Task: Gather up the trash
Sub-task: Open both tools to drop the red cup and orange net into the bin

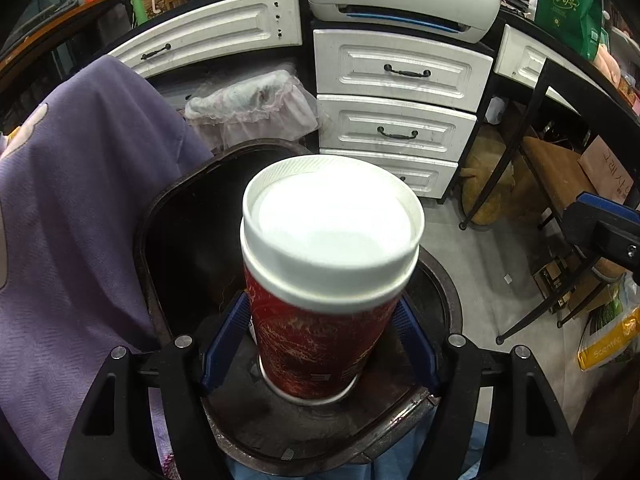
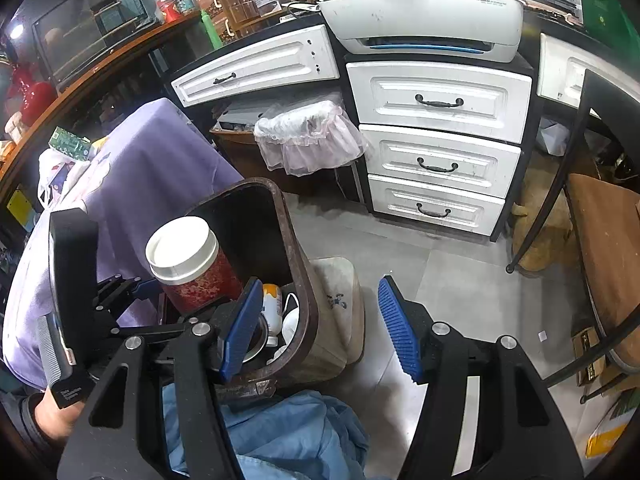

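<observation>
A red paper cup (image 1: 320, 332) with a white lid is clamped between the blue pads of my left gripper (image 1: 322, 336). It hangs upright over the open mouth of a dark brown trash bin (image 1: 146, 220). In the right wrist view the cup (image 2: 192, 268) sits above the bin (image 2: 298, 252), which holds a small white and orange bottle (image 2: 271, 300) and other white litter. My right gripper (image 2: 318, 286) stands open and empty beside the bin's right rim, over the grey floor. One of its fingers (image 1: 596, 220) shows at the right edge of the left wrist view.
A purple cloth over a seat (image 2: 148, 168) stands left of the bin. Behind are a white drawer unit (image 2: 440, 152), a printer (image 2: 420, 20) and a second bin with a pink liner (image 2: 308, 140). A black-framed table (image 2: 600, 240) is on the right. Blue cloth (image 2: 288, 432) lies below.
</observation>
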